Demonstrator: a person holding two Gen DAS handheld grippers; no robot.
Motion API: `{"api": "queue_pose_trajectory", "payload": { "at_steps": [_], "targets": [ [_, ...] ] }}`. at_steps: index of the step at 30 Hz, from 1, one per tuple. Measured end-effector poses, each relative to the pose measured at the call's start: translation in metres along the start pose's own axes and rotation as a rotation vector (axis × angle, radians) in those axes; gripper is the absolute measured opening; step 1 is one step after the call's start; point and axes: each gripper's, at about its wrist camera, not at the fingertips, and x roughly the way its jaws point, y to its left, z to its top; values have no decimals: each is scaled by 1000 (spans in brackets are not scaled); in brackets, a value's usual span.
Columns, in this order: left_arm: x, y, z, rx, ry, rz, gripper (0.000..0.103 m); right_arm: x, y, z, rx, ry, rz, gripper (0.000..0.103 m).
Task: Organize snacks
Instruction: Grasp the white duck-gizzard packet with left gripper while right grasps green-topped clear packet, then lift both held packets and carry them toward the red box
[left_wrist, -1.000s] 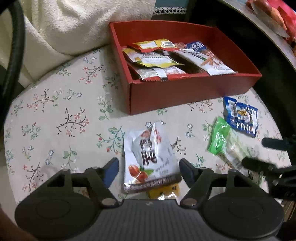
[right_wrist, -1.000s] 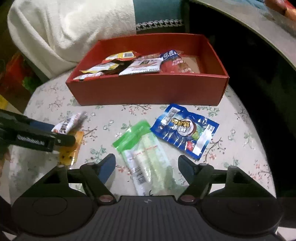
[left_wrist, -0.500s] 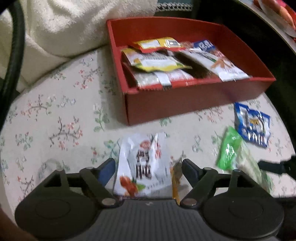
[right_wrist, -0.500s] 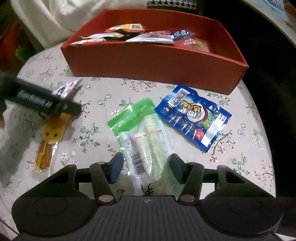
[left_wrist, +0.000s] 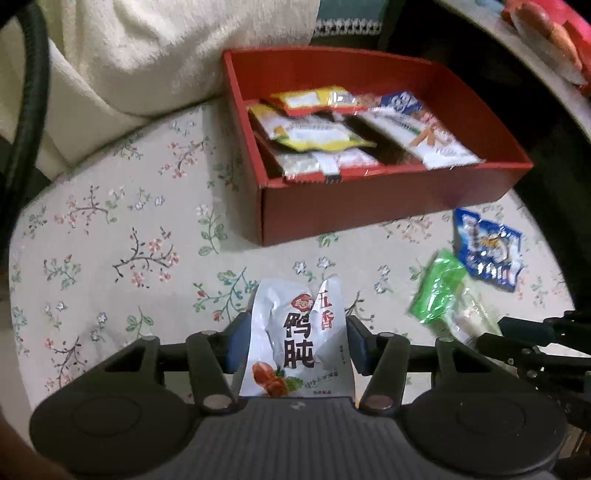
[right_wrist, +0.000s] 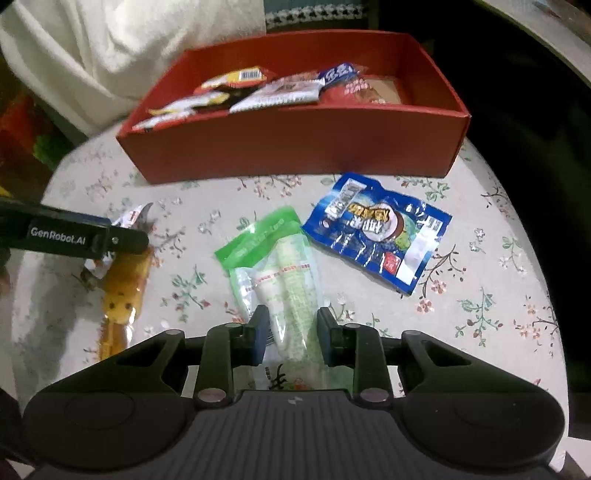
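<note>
A red box with several snack packets stands at the far side of the floral table. My left gripper is shut on a white snack packet with red and black print, lifted off the table. My right gripper is shut on a green-topped clear packet, which also shows in the left wrist view. A blue packet lies to its right. A yellow packet lies on the left, under the left gripper.
A white fleece blanket is heaped behind the table on the left. The table's round edge drops off on the right into a dark gap. A grey surface with red items is at the far right.
Both grippers have closed on their packets. The left one has raised the white packet, uncovering the yellow packet. The right one moved forward over the green packet.
</note>
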Motion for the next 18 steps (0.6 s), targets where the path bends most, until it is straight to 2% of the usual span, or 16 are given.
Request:
{"api": "queue_pose_trajectory", "payload": {
  "at_steps": [9,10,11,13,14,15,17,18],
  "targets": [
    [-22,-5,4,7,-44,-64,47,-24,-11,8,87,-79,77,30],
    [-23,-7,3,8,-45,-68,47,-25,-13,9,100,-83,93,27],
    [-24,-8,3,9,-45,-73,47,-27,-15,10,112,-89,104,3],
    [-24,-7,3,6,-43,-76,47,-28,-21,11,159,-88,156,1],
    [-24,-7,3,6,-42,-74,47,-29,-22,12,152,-87,145,4],
    [-23,-8,3,5,-39,-73,47,-27,-18,12,118,-78,111,17],
    [-21,-7,3,4,-32,-73,47,-22,-13,9,83,-67,64,33],
    [-20,-7,2,4,-29,-73,47,-17,-9,7,66,-50,71,38]
  ]
}}
